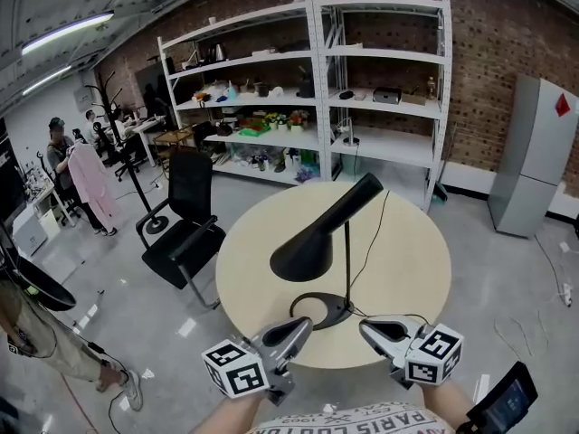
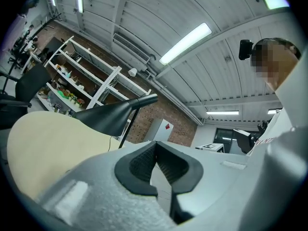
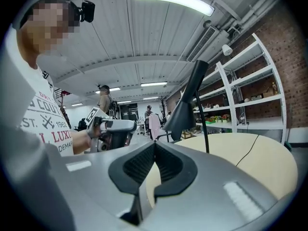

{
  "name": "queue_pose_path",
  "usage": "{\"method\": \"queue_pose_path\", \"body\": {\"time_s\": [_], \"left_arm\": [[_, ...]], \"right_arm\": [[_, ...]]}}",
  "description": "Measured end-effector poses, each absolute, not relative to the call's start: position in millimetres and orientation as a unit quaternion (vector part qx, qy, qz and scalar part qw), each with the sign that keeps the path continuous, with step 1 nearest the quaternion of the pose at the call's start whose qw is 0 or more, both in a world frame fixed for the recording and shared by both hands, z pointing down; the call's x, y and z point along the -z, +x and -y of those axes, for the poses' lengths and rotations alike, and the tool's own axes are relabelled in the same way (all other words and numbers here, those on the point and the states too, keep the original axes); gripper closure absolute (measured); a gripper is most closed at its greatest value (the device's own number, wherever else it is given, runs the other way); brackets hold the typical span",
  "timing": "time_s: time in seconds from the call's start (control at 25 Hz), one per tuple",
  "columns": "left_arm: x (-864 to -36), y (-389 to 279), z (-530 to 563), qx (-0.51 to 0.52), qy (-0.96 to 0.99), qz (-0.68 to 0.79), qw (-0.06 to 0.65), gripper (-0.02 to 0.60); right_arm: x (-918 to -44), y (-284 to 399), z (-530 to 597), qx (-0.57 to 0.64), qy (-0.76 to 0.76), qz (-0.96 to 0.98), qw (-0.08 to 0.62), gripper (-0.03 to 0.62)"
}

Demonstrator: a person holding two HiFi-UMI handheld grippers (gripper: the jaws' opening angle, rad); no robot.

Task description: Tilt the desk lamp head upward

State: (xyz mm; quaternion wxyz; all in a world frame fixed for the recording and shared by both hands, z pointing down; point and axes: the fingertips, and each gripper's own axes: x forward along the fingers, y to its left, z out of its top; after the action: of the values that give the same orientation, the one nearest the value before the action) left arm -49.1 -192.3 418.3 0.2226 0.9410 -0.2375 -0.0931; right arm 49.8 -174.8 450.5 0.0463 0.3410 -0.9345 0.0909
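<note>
Head view: black desk lamp (image 1: 317,242) stands on the round bench (image 1: 416,269) near its front edge. Its base is partly covered by the left gripper (image 1: 303,325), and the right gripper (image 1: 366,327) is just beside it. Both hands are cut off below.

Left gripper view: fingers (image 2: 139,165) are together and empty; the gripper body hides the lamp's base.

Right gripper view: fingers (image 3: 139,165) are together on nothing; only the lamp's upper part shows.

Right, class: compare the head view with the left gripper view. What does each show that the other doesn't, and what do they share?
Head view only: the lamp's base and the right claw. Left gripper view only: the ceiling light strip and the camera on the person's head. Both: the black lamp head, the round table, the white shelves.
</note>
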Motion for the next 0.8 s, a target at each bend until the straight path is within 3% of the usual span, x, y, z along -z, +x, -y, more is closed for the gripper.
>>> {"method": "queue_pose_path", "body": {"time_s": [0.36,0.52,0.6,0.8], "left_arm": [[-433.6,-57.1,215.4,0.130,0.927,0.246,0.251,0.584],[-448.2,-70.5,245.0,0.173,0.890,0.268,0.324,0.578],[-456.0,-74.7,257.1,0.201,0.869,0.263,0.367,0.498],[-452.8,-74.6,277.3,0.282,0.824,0.220,0.440,0.446]], "right_arm": [[-476.2,60.3,185.6,-0.086,0.352,0.928,0.085,0.592],[-479.7,62.0,197.8,-0.090,0.349,0.930,0.079,0.592],[-480.4,64.5,204.2,-0.092,0.347,0.930,0.078,0.592],[-487.8,73.8,221.4,-0.102,0.346,0.929,0.080,0.592]]}}
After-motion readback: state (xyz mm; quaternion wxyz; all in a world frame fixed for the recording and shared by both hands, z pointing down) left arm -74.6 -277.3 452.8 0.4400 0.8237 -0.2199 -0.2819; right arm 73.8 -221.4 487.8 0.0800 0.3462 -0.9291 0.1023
